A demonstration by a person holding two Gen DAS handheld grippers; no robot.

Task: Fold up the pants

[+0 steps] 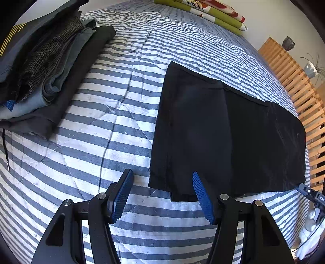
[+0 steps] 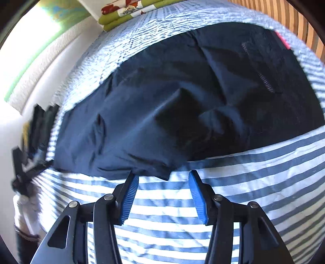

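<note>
Blue pads (image 2: pixel 130 200) of the right gripper (image 2: pixel 163 175) are spread, empty; left gripper (image 1: pixel 162 175) likewise. Both layers of the pants (image 2: pixel 182 101) hem should be pinched before folding across the bedspread (image 2: pixel 254 172).

The pants (image 1: pixel 223 132) are black, and look dark blue in the right wrist view. The bed cover (image 1: pixel 113 130) has blue-grey and white stripes. The fingers (image 1: pixel 203 198) have bright blue pads on black arms. The pile of clothes (image 1: pixel 40 71) is grey, black and speckled brown. The folded blanket (image 1: pixel 213 12) is green with red and white flowers. The wooden slats (image 1: pixel 294 85) are light orange-brown.
</note>
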